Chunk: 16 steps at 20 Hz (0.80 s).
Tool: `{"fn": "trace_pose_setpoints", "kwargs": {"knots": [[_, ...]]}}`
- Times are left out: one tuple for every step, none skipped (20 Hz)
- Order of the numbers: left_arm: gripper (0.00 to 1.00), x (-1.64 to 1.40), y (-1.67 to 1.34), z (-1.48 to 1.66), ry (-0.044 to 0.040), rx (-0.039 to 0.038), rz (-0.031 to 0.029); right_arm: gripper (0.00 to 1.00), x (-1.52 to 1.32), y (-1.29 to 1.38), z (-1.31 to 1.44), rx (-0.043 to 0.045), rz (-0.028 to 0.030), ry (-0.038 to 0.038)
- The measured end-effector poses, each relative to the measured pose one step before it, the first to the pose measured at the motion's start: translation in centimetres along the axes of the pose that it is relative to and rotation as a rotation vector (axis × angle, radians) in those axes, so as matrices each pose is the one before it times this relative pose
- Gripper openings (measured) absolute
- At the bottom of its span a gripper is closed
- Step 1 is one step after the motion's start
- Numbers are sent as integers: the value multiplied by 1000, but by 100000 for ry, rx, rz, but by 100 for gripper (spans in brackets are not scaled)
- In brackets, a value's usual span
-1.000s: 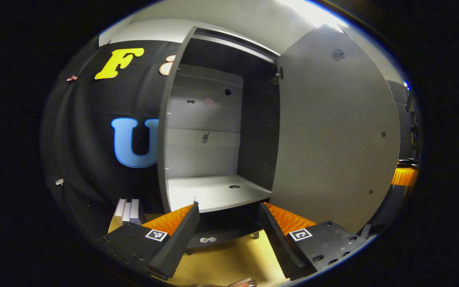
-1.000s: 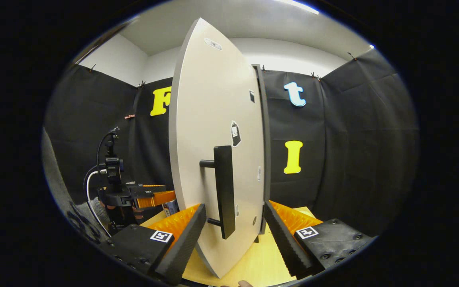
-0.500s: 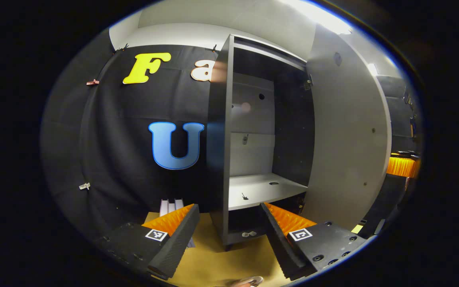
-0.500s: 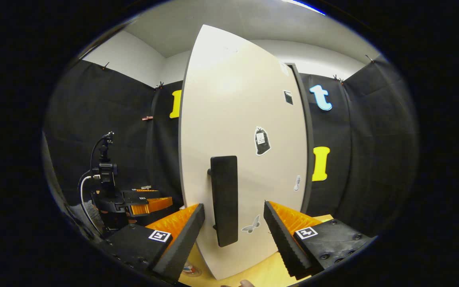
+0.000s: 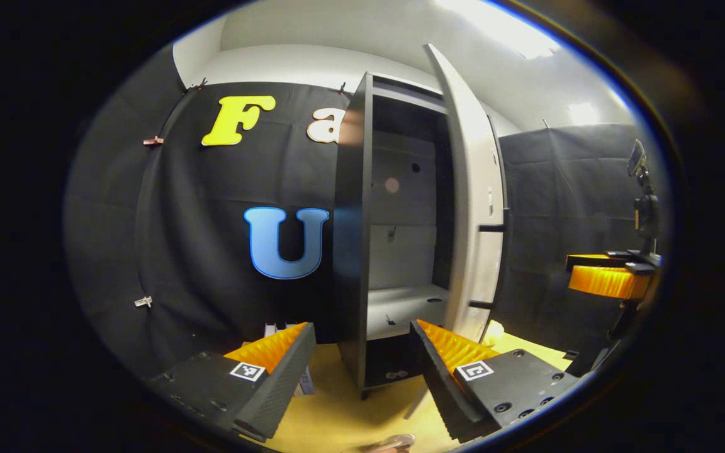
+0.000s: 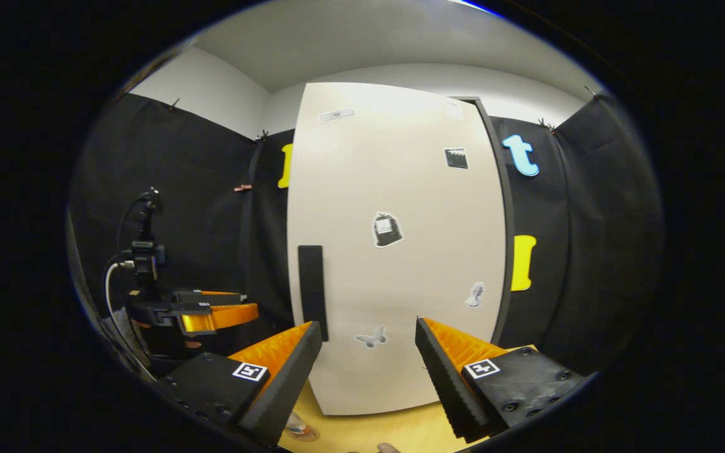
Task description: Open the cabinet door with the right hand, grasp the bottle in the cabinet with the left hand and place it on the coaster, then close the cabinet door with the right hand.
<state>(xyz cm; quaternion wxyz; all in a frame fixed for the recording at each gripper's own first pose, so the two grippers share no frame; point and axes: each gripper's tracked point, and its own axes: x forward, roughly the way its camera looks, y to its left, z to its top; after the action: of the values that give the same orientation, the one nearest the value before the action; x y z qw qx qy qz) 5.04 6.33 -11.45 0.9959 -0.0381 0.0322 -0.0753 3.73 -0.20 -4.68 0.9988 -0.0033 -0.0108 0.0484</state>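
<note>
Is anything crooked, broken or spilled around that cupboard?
Nothing looks damaged or spilled. The cabinet door stands straight on its hinges but is not quite shut: the left gripper view shows a gap into the cabinet. The stickers on the door sit neatly, and both grippers are open, holding nothing.

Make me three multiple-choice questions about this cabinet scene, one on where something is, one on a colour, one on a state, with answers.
1. Where on the cabinet door is the black handle?
A. Near its left edge
B. Near its right edge
C. Along its top

2. What colour is the door's front?
A. Red
B. Off-white
C. Green

3. How do the right gripper jaws stand?
A. Shut on the handle
B. Open, holding nothing
C. Shut on a bottle

Answers:
1. A, as the right gripper view shows the handle upright by the door's left edge.
2. B, the panel is pale with small stickers.
3. B, a wide gap lies between the jaws, with the door behind them.
</note>
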Motion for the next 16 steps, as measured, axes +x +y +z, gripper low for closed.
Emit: {"fn": "trace_pose_setpoints", "kwargs": {"knots": [[93, 262, -606, 239, -900, -531, -932, 97, 430, -1362, -523, 1233, -3813, 1120], [95, 454, -459, 194, 99, -273, -678, 98, 261, -890, -80, 1193, -2276, -117], [95, 280, -428, 287, 605, 619, -20, 98, 264, -834, 402, -14, -2095, -1553], [95, 163, -378, 446, -401, 540, 781, 98, -86, -840, 575, -688, -2190, -2170], [92, -63, -586, 495, -838, 334, 545, 98, 80, -999, 250, -643, -1566, -1832], [92, -54, -783, 368, -914, -31, 407, 98, 49, -734, 301, 114, -862, -1635], [95, -120, -764, 298, -953, -451, 389, 98, -37, -660, 217, 843, -900, -815], [95, -3, -848, 129, -612, -815, 98, 98, -29, -590, -3, 867, -477, 124], [95, -105, -787, -9, 154, -939, -399, 98, -108, -728, -67, 526, -817, 345], [95, 14, -707, -180, 686, -874, -325, 98, -56, -518, 49, 301, -396, -197], [95, 10, -526, -118, 671, -531, 141, 98, 242, -405, 23, 535, 123, 41], [95, 19, -86, -114, 218, -374, 1304, 98, 122, -348, -83, 404, 508, 417], [95, 65, -15, -2, 109, -431, 1677, 98, 103, -291, -40, 189, 161, 465], [95, 231, -108, -50, 19, -718, 1355, 98, 142, -298, -66, 199, 378, 540], [95, 100, -157, -54, 21, -693, 1130, 98, 207, -287, -116, 177, 912, 708], [95, 174, -247, 1, -154, -436, 851, 98, 193, -186, -153, 55, 977, 752]]}}
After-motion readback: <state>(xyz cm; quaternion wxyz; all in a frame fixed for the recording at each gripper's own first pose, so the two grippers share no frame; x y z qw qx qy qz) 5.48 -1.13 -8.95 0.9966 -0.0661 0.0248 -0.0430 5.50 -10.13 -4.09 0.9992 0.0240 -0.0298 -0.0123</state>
